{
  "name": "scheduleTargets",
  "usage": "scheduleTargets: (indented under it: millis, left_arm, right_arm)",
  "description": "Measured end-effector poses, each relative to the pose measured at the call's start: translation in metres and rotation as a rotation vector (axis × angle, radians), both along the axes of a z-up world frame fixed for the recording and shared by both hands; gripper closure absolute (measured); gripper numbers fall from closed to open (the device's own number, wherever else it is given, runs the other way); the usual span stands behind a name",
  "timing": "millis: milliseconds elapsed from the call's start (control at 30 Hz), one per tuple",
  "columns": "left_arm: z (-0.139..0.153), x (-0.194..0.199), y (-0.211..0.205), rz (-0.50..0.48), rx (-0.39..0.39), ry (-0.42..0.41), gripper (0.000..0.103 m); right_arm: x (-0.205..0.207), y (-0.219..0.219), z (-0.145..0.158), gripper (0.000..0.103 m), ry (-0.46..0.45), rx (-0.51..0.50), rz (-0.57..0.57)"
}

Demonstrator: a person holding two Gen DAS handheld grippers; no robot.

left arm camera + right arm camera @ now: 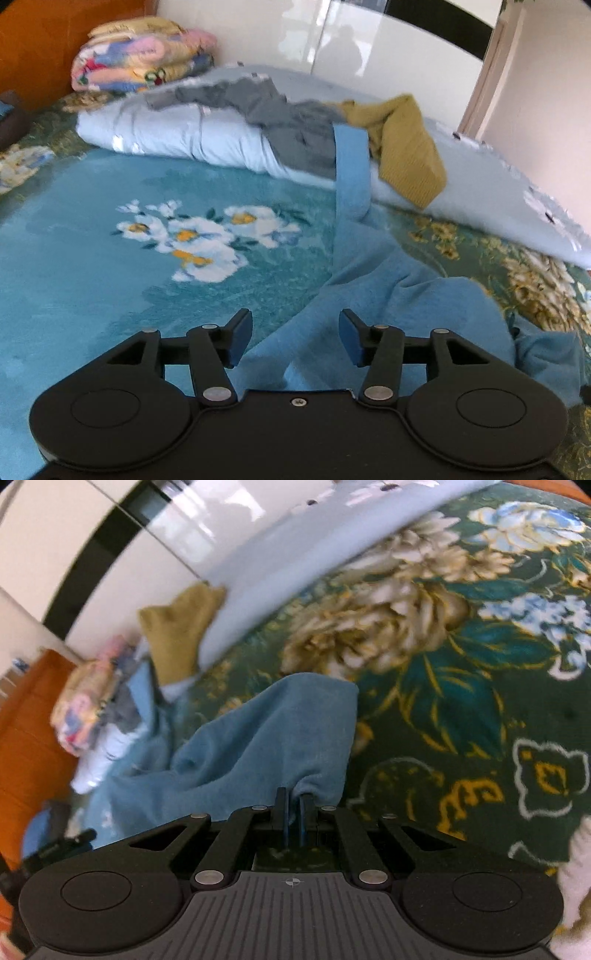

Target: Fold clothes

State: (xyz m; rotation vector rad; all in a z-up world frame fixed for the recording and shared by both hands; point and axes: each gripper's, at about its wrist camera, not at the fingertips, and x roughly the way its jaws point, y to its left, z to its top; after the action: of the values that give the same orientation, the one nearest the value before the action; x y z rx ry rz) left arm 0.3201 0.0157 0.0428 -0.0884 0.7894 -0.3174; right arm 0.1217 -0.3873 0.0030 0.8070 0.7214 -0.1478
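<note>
Right gripper [293,805] pinches a bunched edge of the soft light-blue fabric garment [258,734], which lies on the floral bedspread [461,686]. Left gripper [295,338] jaws stand apart, above the garment, gripping nothing.

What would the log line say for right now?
step: folding blue cloth on bed | left gripper: open, nothing held | right gripper: shut on blue cloth edge | waiting: grey garment, yellow garment
</note>
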Motion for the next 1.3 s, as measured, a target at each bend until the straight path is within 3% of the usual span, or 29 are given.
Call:
scheduleTargets:
  millis: [133, 233, 300, 367, 533, 667, 800, 867, 933, 1000, 1067, 1167, 1300]
  left_arm:
    - [-0.008, 0.012, -0.006, 0.003, -0.006, 0.019, 0.051]
    - [-0.001, 0.001, -0.012, -0.007, -0.071, 0.001, 0.051]
    - [0.010, -0.017, -0.027, -0.086, -0.088, -0.044, 0.050]
    - [0.019, -0.036, -0.045, -0.183, -0.099, -0.079, 0.040]
    - [0.026, -0.077, -0.098, -0.421, -0.122, -0.078, 0.037]
    - [0.015, -0.101, -0.140, -0.555, -0.018, -0.083, 0.034]
    - [-0.002, -0.120, -0.175, -0.619, 0.160, -0.127, 0.033]
    - [-0.011, -0.125, -0.187, -0.625, 0.247, -0.159, 0.037]
    - [-0.016, -0.124, -0.193, -0.600, 0.257, -0.140, 0.048]
    - [-0.019, -0.119, -0.193, -0.569, 0.228, -0.104, 0.054]
    - [-0.020, -0.115, -0.192, -0.532, 0.220, -0.093, 0.074]
    - [-0.015, -0.110, -0.189, -0.488, 0.196, -0.097, 0.094]
    - [0.001, -0.100, -0.167, -0.376, 0.049, -0.079, 0.097]
  right_arm:
    - [0.005, 0.005, 0.009, 0.093, -0.026, -0.032, 0.051]
    - [0.005, 0.003, 0.007, 0.088, -0.028, -0.012, 0.034]
    - [0.007, 0.000, 0.001, 0.088, -0.021, 0.021, 0.016]
    - [0.013, -0.001, -0.004, 0.088, -0.010, 0.044, 0.010]
    - [0.021, -0.001, 0.000, 0.088, -0.055, 0.049, 0.002]
    - [0.023, -0.002, 0.006, 0.086, -0.100, 0.061, -0.005]
    - [0.025, -0.002, 0.012, 0.085, -0.137, 0.077, 0.006]
    - [0.025, -0.002, 0.014, 0.084, -0.153, 0.085, 0.011]
    - [0.024, -0.001, 0.017, 0.084, -0.167, 0.087, 0.020]
    - [0.022, -0.001, 0.020, 0.083, -0.178, 0.083, 0.027]
    - [0.020, -0.002, 0.021, 0.083, -0.184, 0.084, 0.028]
    - [0.019, -0.003, 0.019, 0.083, -0.185, 0.106, 0.030]
    - [0.017, 0.000, 0.020, 0.082, -0.209, 0.133, 0.061]
